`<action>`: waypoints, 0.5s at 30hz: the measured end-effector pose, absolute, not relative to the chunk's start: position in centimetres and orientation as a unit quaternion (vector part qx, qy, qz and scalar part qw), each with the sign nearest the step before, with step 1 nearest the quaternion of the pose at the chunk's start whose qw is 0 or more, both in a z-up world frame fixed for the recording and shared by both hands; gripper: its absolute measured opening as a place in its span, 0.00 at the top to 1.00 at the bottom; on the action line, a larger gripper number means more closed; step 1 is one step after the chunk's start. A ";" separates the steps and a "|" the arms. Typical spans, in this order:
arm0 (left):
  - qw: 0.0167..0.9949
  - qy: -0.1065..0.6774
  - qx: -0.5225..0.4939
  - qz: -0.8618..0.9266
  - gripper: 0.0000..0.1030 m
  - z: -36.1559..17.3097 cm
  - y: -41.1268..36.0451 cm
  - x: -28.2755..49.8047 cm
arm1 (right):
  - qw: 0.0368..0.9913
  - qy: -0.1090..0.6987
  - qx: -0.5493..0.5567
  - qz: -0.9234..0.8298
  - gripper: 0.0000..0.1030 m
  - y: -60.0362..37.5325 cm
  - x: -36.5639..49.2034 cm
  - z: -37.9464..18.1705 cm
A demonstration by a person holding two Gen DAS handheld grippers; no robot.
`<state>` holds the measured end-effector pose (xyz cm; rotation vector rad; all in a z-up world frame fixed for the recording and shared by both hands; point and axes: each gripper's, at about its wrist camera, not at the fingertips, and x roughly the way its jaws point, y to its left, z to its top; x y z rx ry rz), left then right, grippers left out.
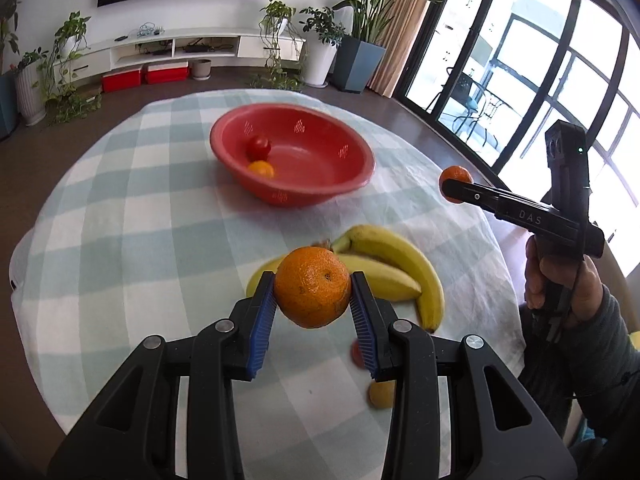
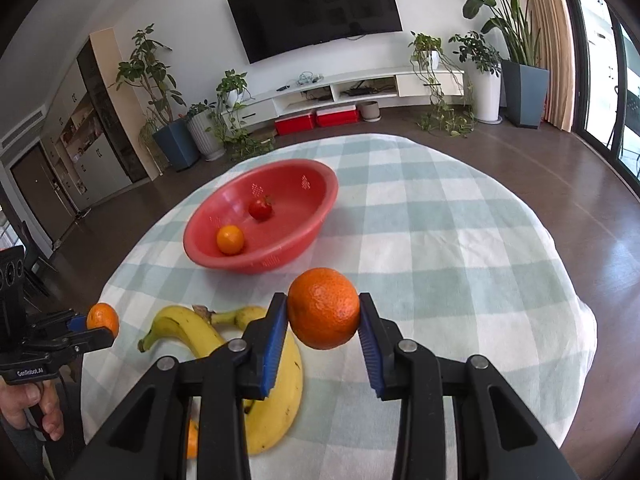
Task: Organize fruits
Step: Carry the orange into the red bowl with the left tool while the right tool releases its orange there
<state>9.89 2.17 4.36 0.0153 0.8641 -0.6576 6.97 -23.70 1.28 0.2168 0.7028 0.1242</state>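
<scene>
Oranges [image 1: 311, 286] pinched in both claws, left claw [image 2: 96, 326] marked "GenRobot.AI", right [image 1: 456, 188] "DAS"

Glossy plastic bowl [image 1: 362, 160]; matt checked cloth [image 1: 140, 220].

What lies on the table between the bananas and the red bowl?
Only bare checked cloth lies between the bananas and the red bowl; both wrist views show this.

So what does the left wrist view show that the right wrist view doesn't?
Only the left wrist view: the balcony windows and a reddish fruit behind its finger. Only the right wrist view: the cabinets and door at far left. Both: each gripper, left and right, shut on an orange, the red bowl holding a tomato and small orange, the bananas, the TV.
</scene>
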 end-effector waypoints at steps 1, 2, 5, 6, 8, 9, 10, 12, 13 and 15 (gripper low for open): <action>0.859 0.407 0.012 -0.311 0.66 5.0 1.7 10.8 | 0.933 0.338 0.104 0.067 0.64 -23.5 7.7 1.9; 0.861 0.404 0.016 -0.309 0.66 5.7 1.3 11.8 | 0.935 0.333 0.102 0.074 0.64 -23.2 8.5 2.5; 0.863 0.403 0.012 -0.303 0.66 7.0 -0.1 15.3 | 0.939 0.321 0.086 0.090 0.64 -22.0 10.8 3.7; 0.864 0.404 0.014 -0.299 0.66 7.3 -0.6 16.5 | 0.939 0.322 0.083 0.093 0.64 -21.7 11.7 3.7; 0.866 0.407 0.018 -0.291 0.66 7.5 -1.9 18.6 | 0.937 0.326 0.078 0.098 0.64 -21.0 13.4 3.5; 0.865 0.409 0.020 -0.290 0.66 7.5 -2.6 19.6 | 0.936 0.329 0.076 0.101 0.64 -20.7 14.2 3.3; 0.863 0.413 0.023 -0.289 0.66 7.3 -3.3 20.5 | 0.935 0.332 0.075 0.104 0.64 -20.4 15.0 3.1; 0.861 0.423 0.034 -0.282 0.66 6.5 -4.7 22.2 | 0.932 0.340 0.072 0.107 0.64 -20.0 16.6 2.4; 0.859 0.428 0.039 -0.279 0.66 6.1 -5.3 22.9 | 0.930 0.344 0.066 0.107 0.64 -19.7 17.3 2.1; 0.856 0.439 0.050 -0.269 0.66 5.0 -6.4 24.0 | 0.929 0.350 0.050 0.107 0.64 -19.2 18.4 1.4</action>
